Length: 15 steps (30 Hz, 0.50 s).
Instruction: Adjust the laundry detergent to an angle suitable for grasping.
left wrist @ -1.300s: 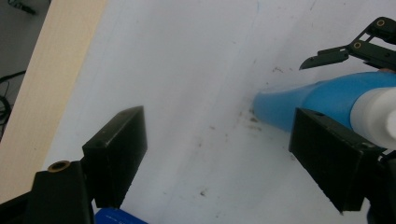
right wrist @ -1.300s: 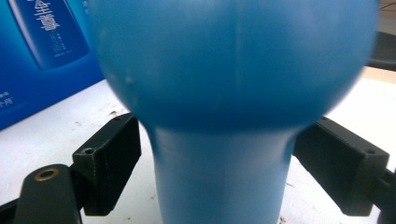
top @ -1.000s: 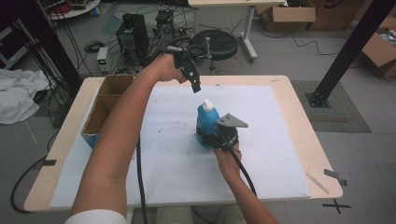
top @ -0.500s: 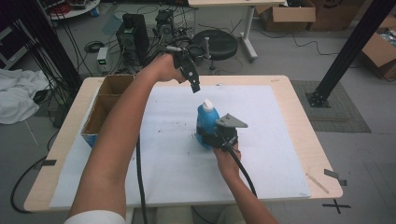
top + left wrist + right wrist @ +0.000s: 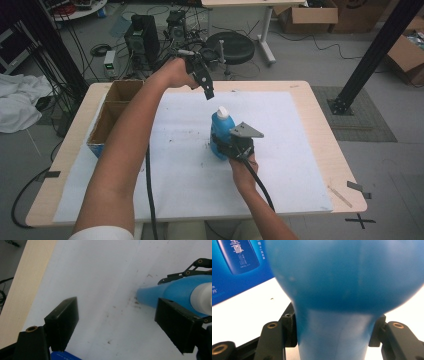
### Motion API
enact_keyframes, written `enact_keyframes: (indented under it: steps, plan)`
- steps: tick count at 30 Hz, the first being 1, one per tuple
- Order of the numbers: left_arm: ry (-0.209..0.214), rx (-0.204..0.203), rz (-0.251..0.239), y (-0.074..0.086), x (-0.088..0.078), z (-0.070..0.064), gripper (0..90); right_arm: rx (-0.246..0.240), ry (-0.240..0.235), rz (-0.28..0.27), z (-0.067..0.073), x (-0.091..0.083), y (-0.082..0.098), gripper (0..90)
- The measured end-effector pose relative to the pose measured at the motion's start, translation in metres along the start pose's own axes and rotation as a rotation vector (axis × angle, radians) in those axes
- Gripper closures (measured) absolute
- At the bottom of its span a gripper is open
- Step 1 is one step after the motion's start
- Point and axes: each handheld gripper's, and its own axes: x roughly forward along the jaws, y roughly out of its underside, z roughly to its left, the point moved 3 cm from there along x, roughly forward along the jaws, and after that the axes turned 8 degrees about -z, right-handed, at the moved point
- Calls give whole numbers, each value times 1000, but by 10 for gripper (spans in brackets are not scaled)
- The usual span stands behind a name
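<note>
Between right gripper (image 5: 226,145) jaws: blue bottle (image 5: 220,131), clamped.

One blue bottle (image 5: 220,131) at centre. One cardboard box (image 5: 114,116) at nine o'clock, with two compartments. Two grippers (image 5: 207,91) (image 5: 235,146). One white sheet (image 5: 175,170). One round stool (image 5: 231,46) at twelve o'clock.

My right claw (image 5: 231,145) hides the blue bottle's (image 5: 220,129) lower body. In my right claw view the bottle is blurred and cut off above; the box (image 5: 235,267) print is unreadable.
</note>
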Motion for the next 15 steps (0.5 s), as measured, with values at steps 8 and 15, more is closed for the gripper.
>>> enact_keyframes:
  steps: [8, 15]
  plan:
    - [-2, -6, -4, 2, 0, 1, 201, -18, -20, -9, 1, -5, -5, 443]
    - [-5, -8, -9, 2, -1, 2, 201, -66, -244, -34, -6, -31, -23, 443]
